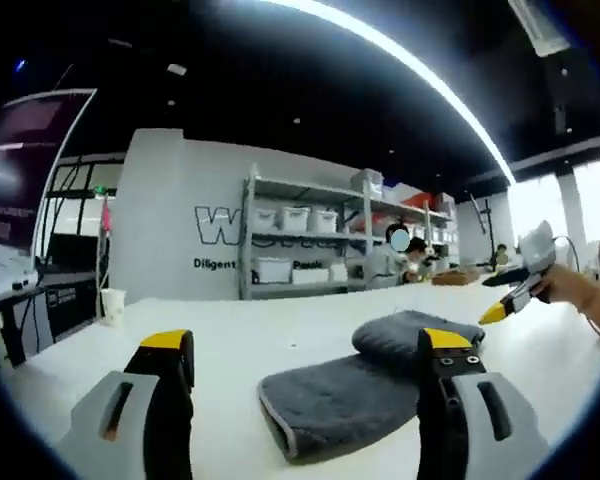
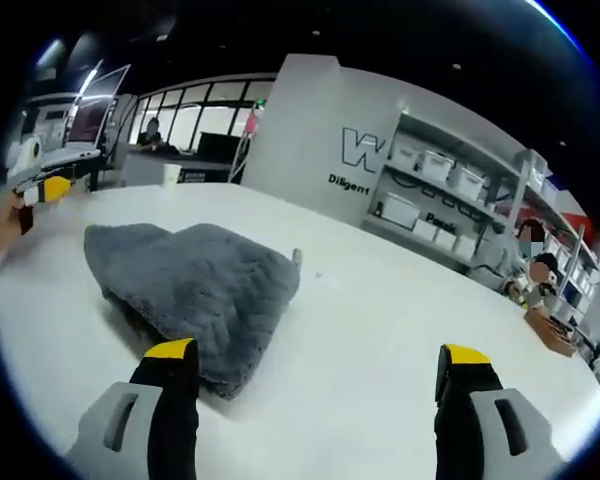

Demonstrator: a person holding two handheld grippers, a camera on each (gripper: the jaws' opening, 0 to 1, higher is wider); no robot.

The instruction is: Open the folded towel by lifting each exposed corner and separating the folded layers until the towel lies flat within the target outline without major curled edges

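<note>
Now: approach | towel (image 1: 365,385) folded, frame centre | left gripper (image 1: 305,385), right gripper (image 2: 315,385) both spread, empty | pinch one loose corner only (top layer), lift slowly

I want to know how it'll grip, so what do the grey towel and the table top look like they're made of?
The grey towel looks like soft, thick plush cloth, probably microfibre or terry: matte, fuzzy pile, rounded folds and a lighter stitched edge. The table looks like a smooth white hard top, perhaps laminate, with a faint sheen; the exact material is unclear.
</note>
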